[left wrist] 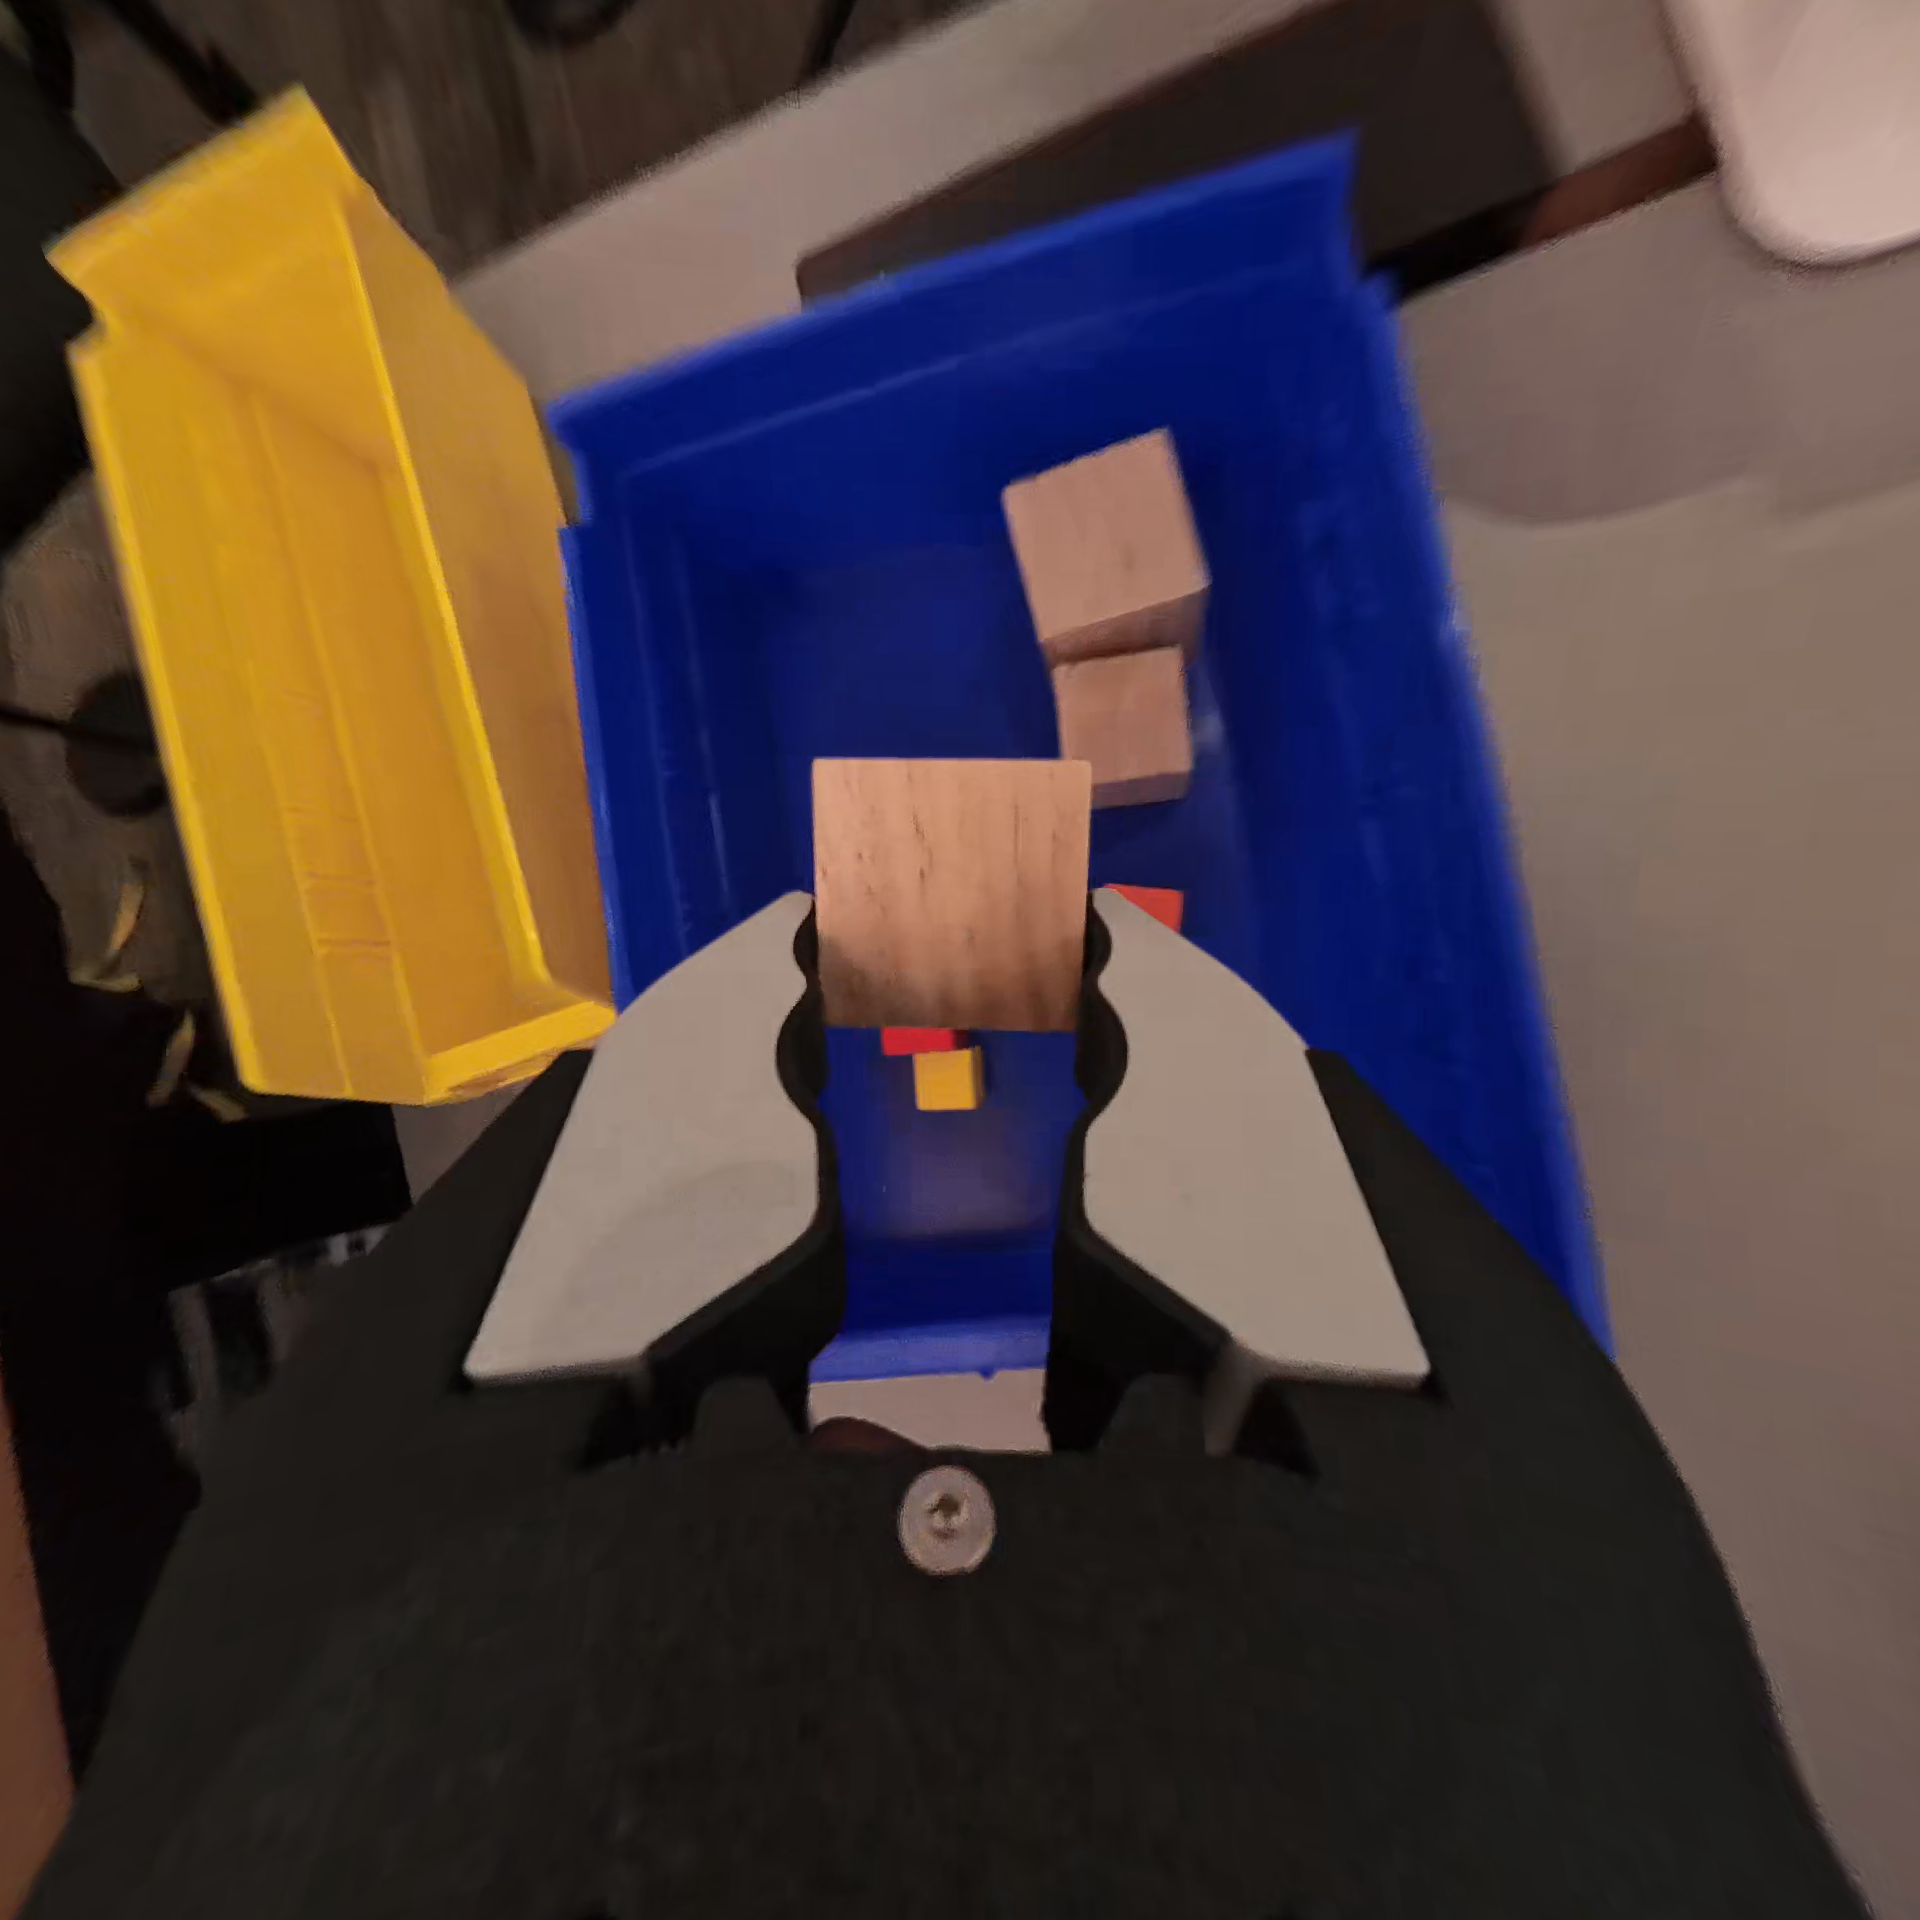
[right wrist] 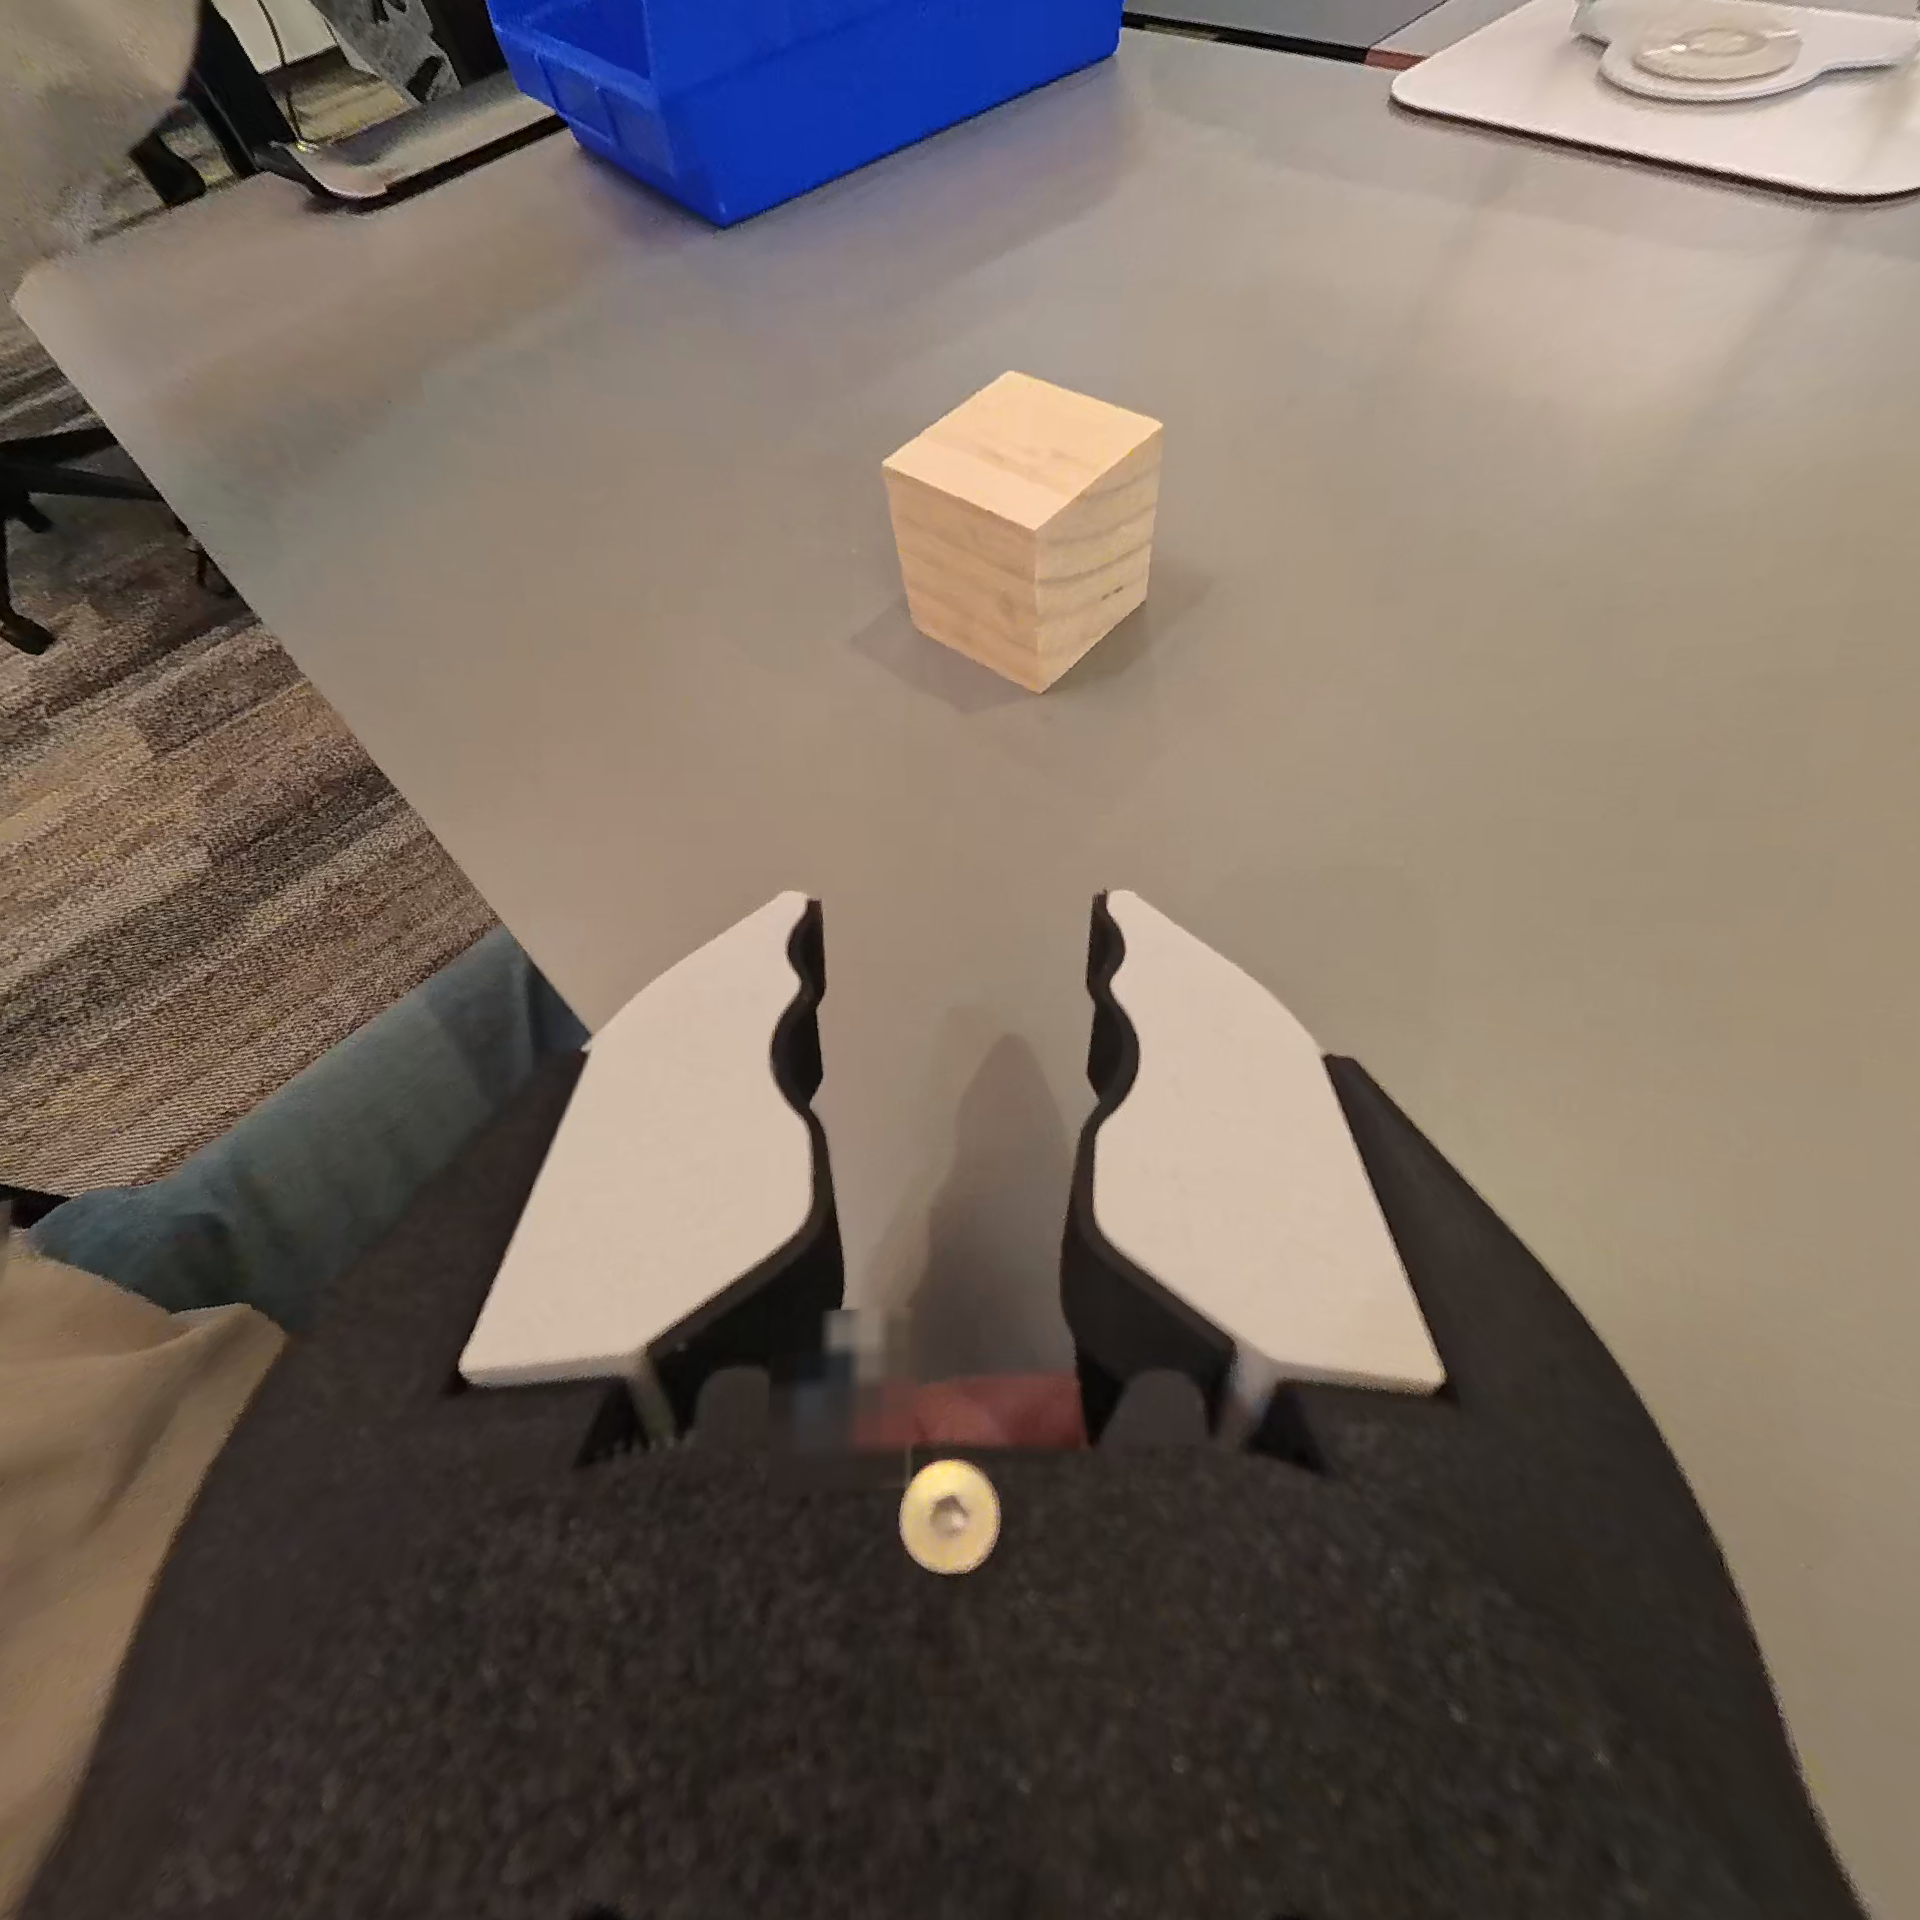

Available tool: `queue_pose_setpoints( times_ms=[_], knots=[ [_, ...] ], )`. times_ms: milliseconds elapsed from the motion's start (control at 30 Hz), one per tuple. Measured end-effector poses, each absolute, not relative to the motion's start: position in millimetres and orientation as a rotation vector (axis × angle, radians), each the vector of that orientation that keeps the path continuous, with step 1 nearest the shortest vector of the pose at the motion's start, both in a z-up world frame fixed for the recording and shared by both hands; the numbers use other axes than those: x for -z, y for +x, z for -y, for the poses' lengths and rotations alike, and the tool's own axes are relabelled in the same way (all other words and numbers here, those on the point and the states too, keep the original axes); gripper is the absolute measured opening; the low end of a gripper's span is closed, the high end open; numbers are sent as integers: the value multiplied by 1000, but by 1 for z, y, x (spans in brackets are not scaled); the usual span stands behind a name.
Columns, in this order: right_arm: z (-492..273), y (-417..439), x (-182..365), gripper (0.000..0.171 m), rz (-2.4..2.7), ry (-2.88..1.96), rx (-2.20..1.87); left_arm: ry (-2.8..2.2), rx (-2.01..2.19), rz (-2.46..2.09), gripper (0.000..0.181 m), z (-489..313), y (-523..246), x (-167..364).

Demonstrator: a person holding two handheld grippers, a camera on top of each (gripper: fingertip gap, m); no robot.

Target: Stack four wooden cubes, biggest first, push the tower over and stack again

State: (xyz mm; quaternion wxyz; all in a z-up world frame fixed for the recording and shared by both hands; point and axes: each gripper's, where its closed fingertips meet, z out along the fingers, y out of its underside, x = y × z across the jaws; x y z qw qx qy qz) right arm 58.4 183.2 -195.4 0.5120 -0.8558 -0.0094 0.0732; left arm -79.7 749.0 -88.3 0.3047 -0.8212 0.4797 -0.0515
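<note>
In the left wrist view my left gripper [left wrist: 951, 914] is shut on a wooden cube [left wrist: 951, 894] and holds it above the blue bin [left wrist: 1403, 831]. Two more wooden cubes lie in the bin, a larger one [left wrist: 1107, 540] and a smaller one [left wrist: 1122, 722] right in front of it. In the right wrist view a big pale wooden cube [right wrist: 1023, 525] stands alone on the grey table [right wrist: 1455, 727]. My right gripper [right wrist: 956, 914] is open and empty, low over the table, well short of that cube.
Small red [left wrist: 1153, 904] and yellow [left wrist: 948, 1078] blocks lie in the blue bin. A yellow bin [left wrist: 312, 623] stands left of it. The blue bin [right wrist: 810, 94] shows at the table's far side in the right wrist view, a white mat [right wrist: 1662, 104] far right. The table edge and carpet [right wrist: 156, 831] lie left.
</note>
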Motion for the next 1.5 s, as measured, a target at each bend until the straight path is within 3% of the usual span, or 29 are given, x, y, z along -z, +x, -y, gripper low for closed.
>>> queue_pose_setpoints(
  times_ms=[167,500,700,767,900,1000,1167,1367,1500],
  knots=[
    [-184,58,198,48,28,-2066,-174,-2380,-4,-1252,45,-793,-84,157],
    [-187,55,205,48,33,-2079,-211,-2537,-41,-1119,45,-813,-90,221],
    [-186,56,205,48,31,-2081,-211,-2509,-20,-1075,45,-814,-90,224],
    [-186,56,204,48,31,-2079,-214,-2502,-18,-1072,55,-810,-95,218],
    [-185,56,201,48,33,-2073,-214,-2361,30,-1127,60,-789,-103,167],
    [-184,56,200,48,32,-2068,-211,-2198,275,-1169,66,-738,-96,109],
    [-183,60,201,48,25,-2067,-199,-1750,648,-1428,67,-561,-49,31],
    [-179,63,199,48,20,-2068,-184,-1386,508,-2052,67,-377,15,89],
    [-176,65,195,48,27,-2066,-163,-1205,299,-2367,79,-330,43,134]
  ],
)
